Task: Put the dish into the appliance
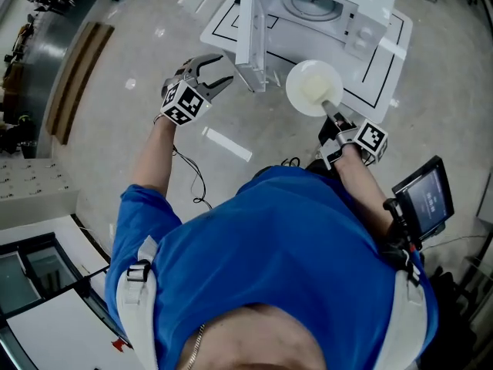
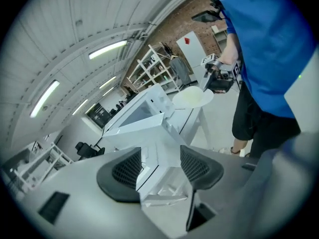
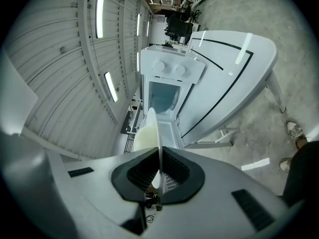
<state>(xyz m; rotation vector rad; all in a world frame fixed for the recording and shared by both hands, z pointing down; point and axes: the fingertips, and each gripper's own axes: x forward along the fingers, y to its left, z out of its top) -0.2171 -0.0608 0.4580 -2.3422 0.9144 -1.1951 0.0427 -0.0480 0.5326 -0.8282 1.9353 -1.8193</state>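
A white microwave [image 1: 339, 6] stands on a white table [image 1: 385, 72] with its door [image 1: 253, 29] swung open towards me. My right gripper [image 1: 333, 114] is shut on the rim of a round cream dish [image 1: 314, 87], which it holds in the air just in front of the oven's opening. In the right gripper view the dish [image 3: 144, 133] stands edge-on between the pads [image 3: 169, 169], with the open cavity [image 3: 162, 96] straight ahead. My left gripper [image 1: 226, 73] is open at the door's lower free corner. The door edge [image 2: 154, 158] lies between its spread pads [image 2: 199, 166].
Black lines are taped on the tabletop [image 3: 234, 78]. A strip of white tape [image 1: 227, 143] and a thin cable [image 1: 199, 183] lie on the concrete floor. Wooden boards [image 1: 77, 75] lean at the far left. A small screen [image 1: 427, 199] hangs at the person's right side.
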